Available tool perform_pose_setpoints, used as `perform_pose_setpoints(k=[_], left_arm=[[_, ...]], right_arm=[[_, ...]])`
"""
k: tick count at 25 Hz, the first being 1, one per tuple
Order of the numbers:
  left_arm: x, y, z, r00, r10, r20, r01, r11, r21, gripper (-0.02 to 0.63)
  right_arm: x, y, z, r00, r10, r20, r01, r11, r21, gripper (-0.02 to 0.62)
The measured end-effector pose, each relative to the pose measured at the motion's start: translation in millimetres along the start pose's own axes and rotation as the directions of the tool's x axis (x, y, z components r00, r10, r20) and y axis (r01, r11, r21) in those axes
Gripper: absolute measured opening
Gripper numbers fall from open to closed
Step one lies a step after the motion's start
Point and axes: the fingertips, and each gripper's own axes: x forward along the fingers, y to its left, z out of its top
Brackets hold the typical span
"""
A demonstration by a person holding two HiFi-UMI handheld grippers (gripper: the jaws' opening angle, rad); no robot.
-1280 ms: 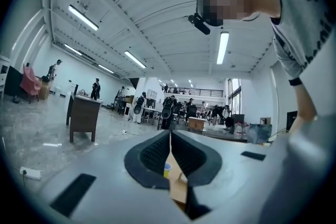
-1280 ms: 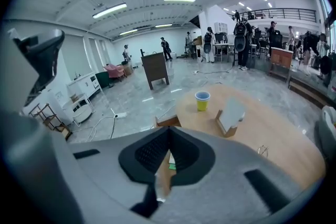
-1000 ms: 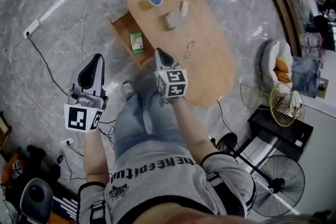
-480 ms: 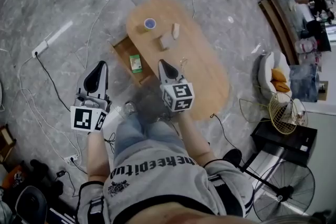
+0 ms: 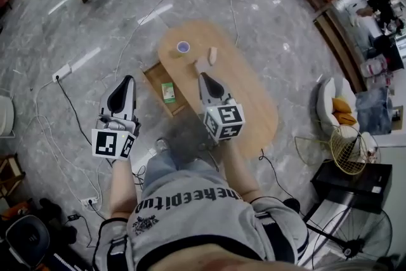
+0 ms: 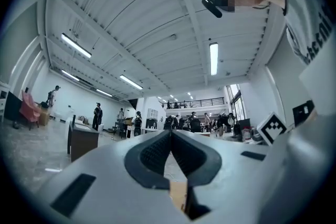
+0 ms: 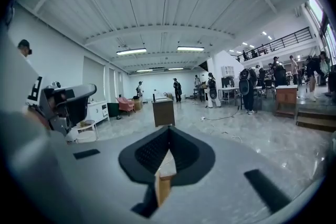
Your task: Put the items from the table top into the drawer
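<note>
The left tongs (image 5: 129, 79) and right tongs (image 5: 202, 75) are both pinched together, holding nothing. The tape roll (image 5: 183, 46) and wooden block (image 5: 212, 54) lie at the worktop's (image 5: 250, 101) far end. The open drawer (image 5: 154, 76) sticks out left, with wide floor (image 5: 63, 16) beside it.

Grey shirt (image 5: 190, 225) with black lettering (image 5: 190, 198); short sleeves (image 5: 282, 235) edged in black-and-white stripes. Blue jeans (image 5: 168, 168) below the shirt. Left gripper (image 5: 128, 80) and right gripper (image 5: 203, 77): white shells, chequered marker cubes.
</note>
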Motion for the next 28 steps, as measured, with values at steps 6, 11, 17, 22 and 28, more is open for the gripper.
perform_pose_setpoints(k=[6, 11, 17, 22, 28], left_arm=[[-14, -30, 30, 1.000, 0.007, 0.014, -0.008, 0.999, 0.043, 0.012], [-27, -45, 50, 0.997, 0.043, 0.059, -0.045, 0.998, 0.039, 0.012], [-42, -66, 71, 0.992, 0.073, 0.099, -0.077, 0.996, 0.037, 0.012], [-48, -85, 80, 0.991, 0.075, 0.108, -0.081, 0.995, 0.055, 0.012], [-56, -110, 92, 0.989, 0.077, 0.130, -0.086, 0.994, 0.067, 0.012]], right_arm=[[-35, -3, 34, 0.997, 0.011, 0.072, -0.009, 1.000, -0.030, 0.004], [-66, -4, 54, 0.991, 0.010, 0.133, -0.005, 0.999, -0.038, 0.004], [-104, -8, 76, 0.976, 0.011, 0.216, -0.004, 0.999, -0.034, 0.004], [-128, -10, 87, 0.969, 0.022, 0.245, -0.008, 0.998, -0.057, 0.003], [-157, -13, 95, 0.962, 0.024, 0.273, 0.001, 0.996, -0.090, 0.004]])
